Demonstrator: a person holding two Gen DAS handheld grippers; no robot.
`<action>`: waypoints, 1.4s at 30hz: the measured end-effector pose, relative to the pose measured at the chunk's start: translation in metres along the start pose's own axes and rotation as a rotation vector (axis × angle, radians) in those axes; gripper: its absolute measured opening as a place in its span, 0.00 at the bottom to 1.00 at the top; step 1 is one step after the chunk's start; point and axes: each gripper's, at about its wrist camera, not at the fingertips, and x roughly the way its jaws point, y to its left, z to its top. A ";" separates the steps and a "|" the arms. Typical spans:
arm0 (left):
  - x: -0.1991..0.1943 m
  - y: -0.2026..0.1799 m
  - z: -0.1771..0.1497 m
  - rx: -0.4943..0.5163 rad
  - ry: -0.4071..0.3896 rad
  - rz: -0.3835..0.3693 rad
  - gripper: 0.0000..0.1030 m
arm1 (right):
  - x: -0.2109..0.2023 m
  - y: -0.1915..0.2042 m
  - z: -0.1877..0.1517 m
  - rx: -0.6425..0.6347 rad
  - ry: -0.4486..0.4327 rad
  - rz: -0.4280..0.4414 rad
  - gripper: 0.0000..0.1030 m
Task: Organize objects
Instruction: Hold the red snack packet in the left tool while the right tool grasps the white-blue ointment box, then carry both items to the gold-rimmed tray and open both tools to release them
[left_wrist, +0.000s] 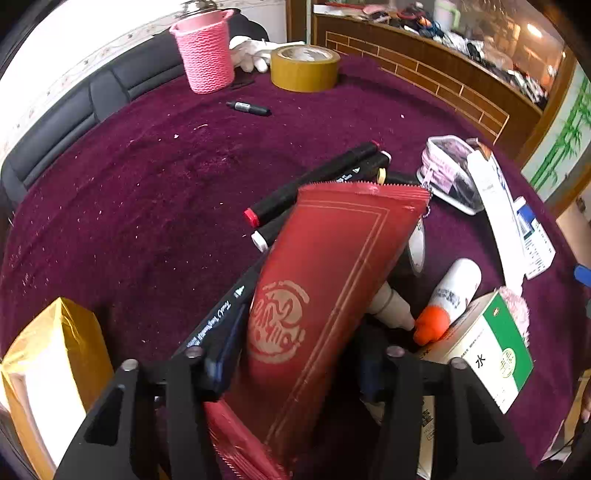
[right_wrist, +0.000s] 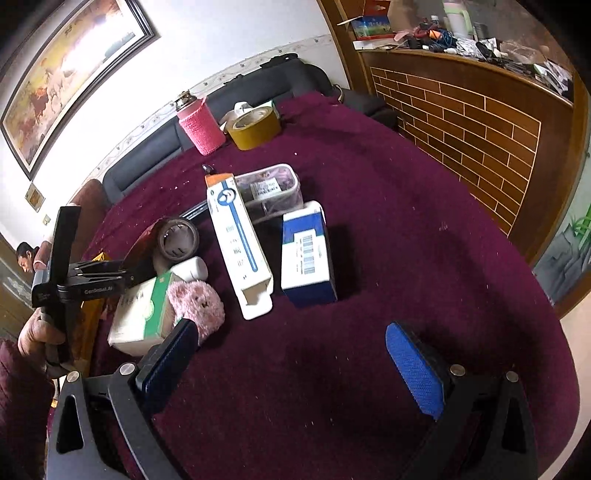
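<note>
My left gripper (left_wrist: 291, 365) is shut on a red foil packet (left_wrist: 325, 280) with a pale emblem, held tilted above the purple tablecloth (left_wrist: 147, 177); a black marker (left_wrist: 218, 317) lies against its left finger. The packet hides part of the clutter under it: black markers (left_wrist: 314, 181), a white bottle with an orange cap (left_wrist: 448, 295), a green-and-white box (left_wrist: 491, 350). My right gripper (right_wrist: 295, 369) is open and empty, low over bare cloth, its blue pads (right_wrist: 415, 369) wide apart. The left gripper (right_wrist: 96, 284) shows at the left of the right wrist view.
A pink knitted cup (left_wrist: 205, 51) and a brown tape roll (left_wrist: 304, 66) stand at the far edge, with a small marker (left_wrist: 247, 108) near them. A long white box (right_wrist: 238, 243), a blue-and-white box (right_wrist: 308, 254), a clear pouch (right_wrist: 271, 186), a pink plush (right_wrist: 197, 302) and a gold box (left_wrist: 48, 369) lie around.
</note>
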 end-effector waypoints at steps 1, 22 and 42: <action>-0.002 0.000 -0.001 -0.001 -0.004 0.000 0.43 | 0.000 0.003 0.003 -0.012 0.001 0.003 1.00; -0.108 0.017 -0.066 -0.229 -0.217 -0.089 0.00 | 0.109 0.094 0.077 -0.348 0.182 -0.148 0.59; -0.046 -0.020 -0.058 -0.246 -0.128 -0.143 0.58 | 0.122 0.084 0.063 -0.271 0.242 -0.092 0.39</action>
